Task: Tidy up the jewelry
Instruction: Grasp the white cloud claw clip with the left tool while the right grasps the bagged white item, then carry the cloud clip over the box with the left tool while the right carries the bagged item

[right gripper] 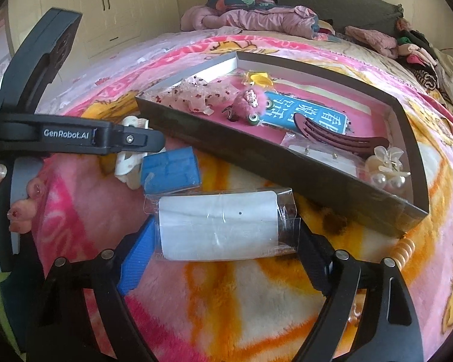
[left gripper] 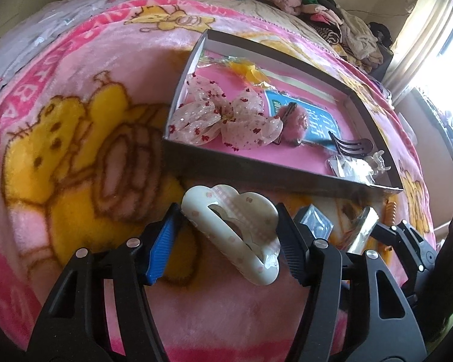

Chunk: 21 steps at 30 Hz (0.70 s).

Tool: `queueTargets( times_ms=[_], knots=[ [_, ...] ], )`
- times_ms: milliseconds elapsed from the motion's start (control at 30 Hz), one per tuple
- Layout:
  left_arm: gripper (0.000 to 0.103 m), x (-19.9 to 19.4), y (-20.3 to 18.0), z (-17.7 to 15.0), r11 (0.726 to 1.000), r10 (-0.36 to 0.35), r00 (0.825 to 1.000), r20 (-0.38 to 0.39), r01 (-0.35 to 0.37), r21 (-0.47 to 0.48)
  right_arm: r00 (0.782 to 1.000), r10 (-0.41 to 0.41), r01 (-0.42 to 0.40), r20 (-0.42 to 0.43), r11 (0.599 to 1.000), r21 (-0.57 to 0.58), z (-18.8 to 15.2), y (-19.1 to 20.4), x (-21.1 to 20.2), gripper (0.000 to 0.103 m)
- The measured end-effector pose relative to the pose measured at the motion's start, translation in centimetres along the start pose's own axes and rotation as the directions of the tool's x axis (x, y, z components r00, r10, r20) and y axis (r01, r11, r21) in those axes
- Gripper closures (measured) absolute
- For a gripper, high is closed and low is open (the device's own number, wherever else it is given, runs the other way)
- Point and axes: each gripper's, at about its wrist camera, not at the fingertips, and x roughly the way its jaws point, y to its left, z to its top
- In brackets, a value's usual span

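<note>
On a pink cartoon-bear blanket [left gripper: 75, 138], a cream cloud-shaped hair claw [left gripper: 232, 235] is clamped between the pads of the left gripper [left gripper: 226, 241], just in front of the near wall of a shallow grey tray [left gripper: 256, 178]. Inside the tray, from left to right, a sheer dotted bow [left gripper: 223, 117], a yellow wrapped piece [left gripper: 250, 71], a fluffy pink clip [left gripper: 290, 119], a dark comb clip [left gripper: 351, 147] and a small clear packet [left gripper: 347, 167] are seen.

In the right wrist view, a clear packet with a white card [right gripper: 223, 226] is gripped between the fingers of the right gripper [right gripper: 223, 247], on the blanket just beside the tray's near wall. A pearl flower clip [right gripper: 386, 166] is seen in the tray's right corner. An orange spiral tie [right gripper: 404, 250] is seen near the right finger.
</note>
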Motion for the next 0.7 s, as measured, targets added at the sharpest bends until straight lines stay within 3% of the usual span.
queueTargets(
  times_ms=[700],
  knots=[
    [0.049, -5.1, 2.3, -1.2, 0.996, 0.084, 0.99, 0.114, -0.084, 0.002, 0.998, 0.002, -0.005, 0.056, 0.999, 0.047, 2.5, 1.0, -3.0, 0.02]
  ],
)
